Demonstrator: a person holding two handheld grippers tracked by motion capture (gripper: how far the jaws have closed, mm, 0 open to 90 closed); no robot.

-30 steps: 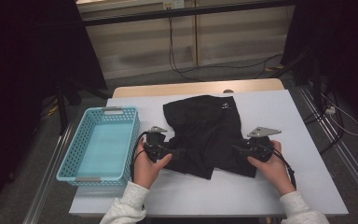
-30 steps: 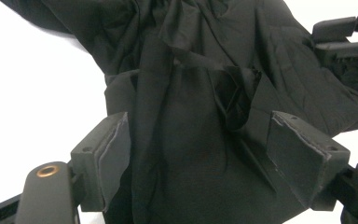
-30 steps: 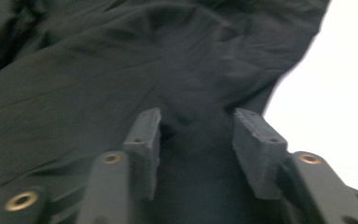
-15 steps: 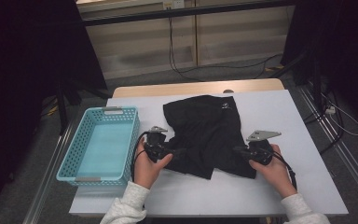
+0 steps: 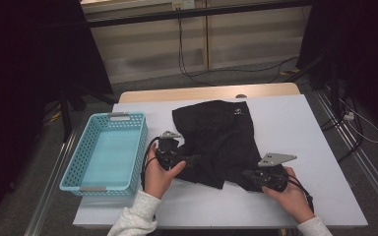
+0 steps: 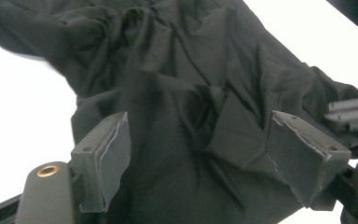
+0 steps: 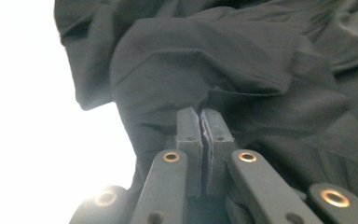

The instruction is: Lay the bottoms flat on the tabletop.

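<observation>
one black garment [image 5: 221,140] on the white table [image 5: 300,128], its near hem at both sets of fingers. right gripper [image 7: 201,122] pinched tight on a fold of hem. left gripper [image 6: 200,154] jaws spread wide, cloth bunched between, not pressed. risk: a thin pinch could slip on lifting, and the ungripped left side would sag. one blue basket [image 5: 106,152], beside the left fingers.

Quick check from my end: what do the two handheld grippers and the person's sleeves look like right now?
Both are black two-jaw tools. The left gripper and right gripper each carry a grey three-cornered plate on top and trail a black cable. Brass-coloured rivets dot the arms; the dark pads look worn at the edges. The sleeves are light grey knit.
</observation>
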